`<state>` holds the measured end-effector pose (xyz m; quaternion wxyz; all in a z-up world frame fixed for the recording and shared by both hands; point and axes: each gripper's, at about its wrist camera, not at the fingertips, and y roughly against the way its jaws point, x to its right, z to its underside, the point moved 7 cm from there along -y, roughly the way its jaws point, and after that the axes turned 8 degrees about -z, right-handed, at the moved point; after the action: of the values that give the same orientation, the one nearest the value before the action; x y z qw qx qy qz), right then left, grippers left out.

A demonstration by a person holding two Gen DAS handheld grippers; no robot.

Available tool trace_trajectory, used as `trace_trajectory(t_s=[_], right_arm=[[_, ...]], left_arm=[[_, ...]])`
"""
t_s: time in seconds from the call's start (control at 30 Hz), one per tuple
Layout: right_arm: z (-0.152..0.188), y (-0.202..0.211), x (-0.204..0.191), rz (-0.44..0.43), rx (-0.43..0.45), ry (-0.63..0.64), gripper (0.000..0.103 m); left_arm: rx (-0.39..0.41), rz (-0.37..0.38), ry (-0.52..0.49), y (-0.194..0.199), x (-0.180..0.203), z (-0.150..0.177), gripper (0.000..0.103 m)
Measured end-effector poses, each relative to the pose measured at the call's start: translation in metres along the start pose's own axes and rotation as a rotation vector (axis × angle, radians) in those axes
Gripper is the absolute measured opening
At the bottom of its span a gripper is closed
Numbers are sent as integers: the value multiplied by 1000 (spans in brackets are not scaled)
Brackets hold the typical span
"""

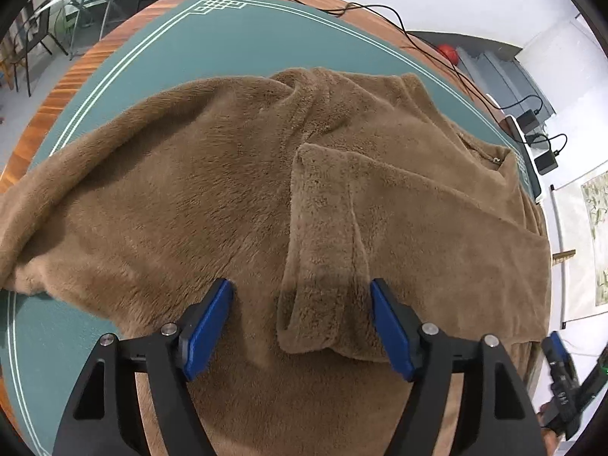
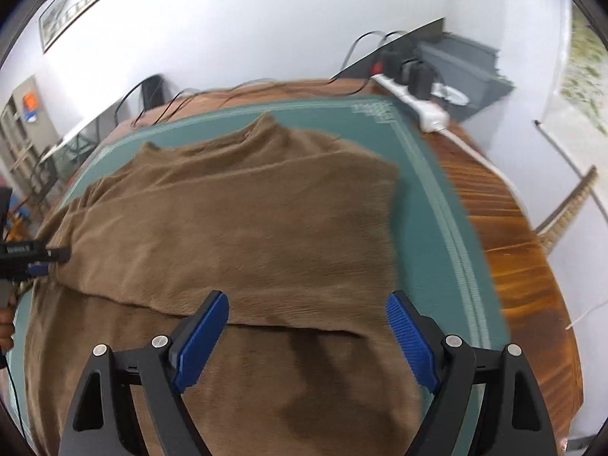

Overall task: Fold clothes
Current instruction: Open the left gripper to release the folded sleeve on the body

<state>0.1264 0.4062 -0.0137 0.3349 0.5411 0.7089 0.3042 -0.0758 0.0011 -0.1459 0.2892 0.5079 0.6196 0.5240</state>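
Fleece fills both views: a brown sweater [image 1: 212, 205] lies spread on the green mat [image 1: 159, 57] of a wooden table [image 1: 87, 64], partly folded. From the left wrist, a sleeve [image 1: 326, 250] is laid back over the body, its cuff end pointing toward the camera and its length running away and to the right, toward the collar [image 1: 490, 159] at the far right.

Left gripper [image 1: 302, 323] hangs just above the cloth with its jaws apart; the sleeve's cuff end sits in the gap between them, but the pads do not press it, so nothing is held. Right gripper [image 2: 307, 332] likewise stands wide apart over the sweater, just beyond the folded edge [image 2: 266, 317] that crosses the view from left to right; nothing is clamped there either. That view is smeared, so finer detail of the edge is hard to read.

My judgement: the sleeve fold looks done and the next fold has to go across the body. What matters is that the sweater's long axis runs side to side in the right wrist view, with the bare mat showing at its right end. The right gripper is nearer that end and the folded edge; the left gripper [image 2: 41, 262], seen at the far left of that view, is at the other end. Each hand would take the end on its own side.
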Motion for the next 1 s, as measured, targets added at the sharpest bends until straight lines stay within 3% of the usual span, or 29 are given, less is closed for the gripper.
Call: trace_trajectory(t_s=[0.17, 0.3, 0.63, 0.73, 0.87, 1.0], right_arm=[[12, -4, -7, -22, -41, -2, 86], [28, 2, -17, -47, -64, 4, 86], [56, 9, -48, -134, -116, 16, 86], [61, 8, -65, -156, -132, 53, 86], [71, 4, -87, -180, -162, 108, 86], [80, -3, -102, -187, -198, 136, 86]], left_arm=[[42, -15, 74, 28, -33, 16, 77], [74, -54, 157, 52, -86, 41, 77], [172, -304, 267, 95, -228, 84, 77], [177, -397, 233, 96, -258, 95, 77], [172, -507, 115, 90, -284, 104, 77], [180, -565, -7, 79, -291, 99, 77]])
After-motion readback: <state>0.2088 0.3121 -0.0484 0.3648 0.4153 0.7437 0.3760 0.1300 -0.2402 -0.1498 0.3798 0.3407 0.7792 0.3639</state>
